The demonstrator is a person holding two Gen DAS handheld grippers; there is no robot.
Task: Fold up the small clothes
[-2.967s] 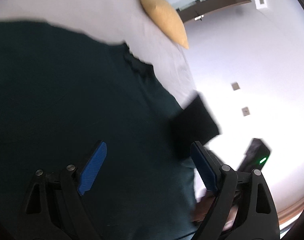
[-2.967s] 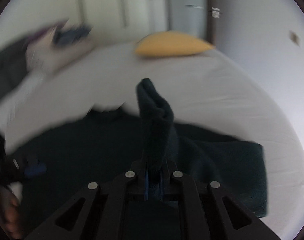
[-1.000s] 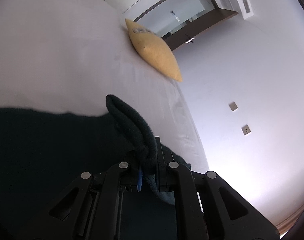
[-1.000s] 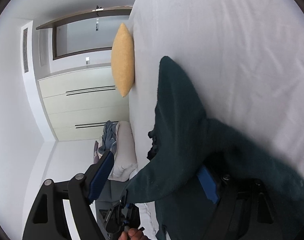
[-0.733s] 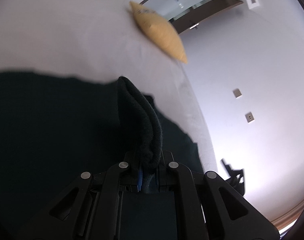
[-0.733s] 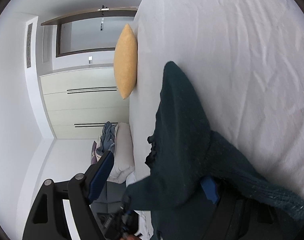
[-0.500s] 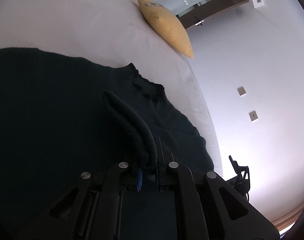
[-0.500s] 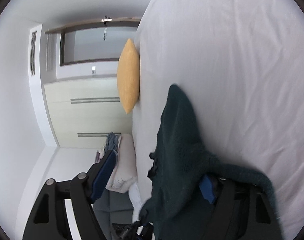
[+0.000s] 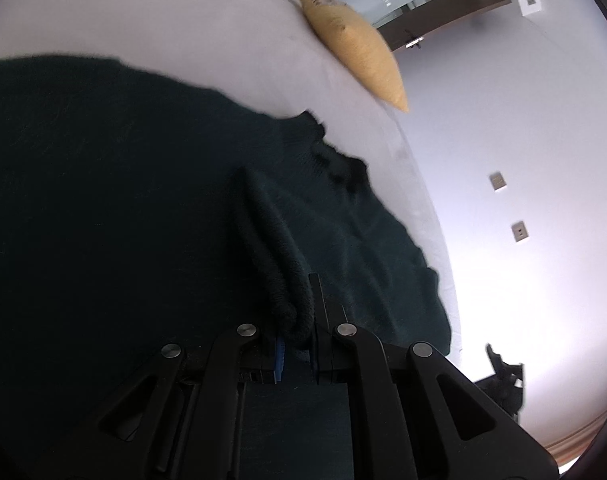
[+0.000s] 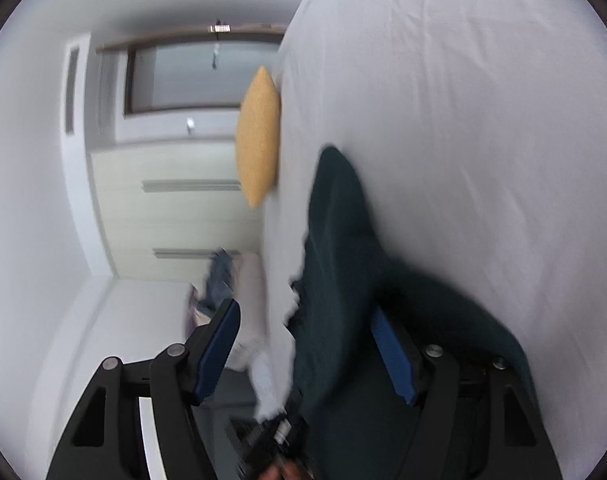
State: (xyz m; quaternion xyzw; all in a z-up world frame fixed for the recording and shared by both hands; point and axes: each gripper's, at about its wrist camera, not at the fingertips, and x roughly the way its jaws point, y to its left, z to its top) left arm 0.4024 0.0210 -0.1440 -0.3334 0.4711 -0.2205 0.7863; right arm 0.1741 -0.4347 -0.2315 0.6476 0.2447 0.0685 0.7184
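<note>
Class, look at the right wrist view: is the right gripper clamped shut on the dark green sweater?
No, the right gripper is open, its blue fingers spread apart around the sweater.

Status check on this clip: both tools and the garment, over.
Left tool shut on dark green knit sweater. Right tool open, sweater draped between its fingers. Nothing obstructing.

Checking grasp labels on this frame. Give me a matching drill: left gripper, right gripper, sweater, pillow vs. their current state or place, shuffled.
Column A:
1. left gripper
2. right gripper
3. dark green sweater
4. yellow pillow

Column B:
a. lies at the far end of the white bed, clear of the garment
b. open, with cloth lying between its blue pads
c. spread over the bed, one fold raised
d. shut on a fold of knit cloth

Pairs: 1-d, 2-b, 3-c, 4-a
</note>
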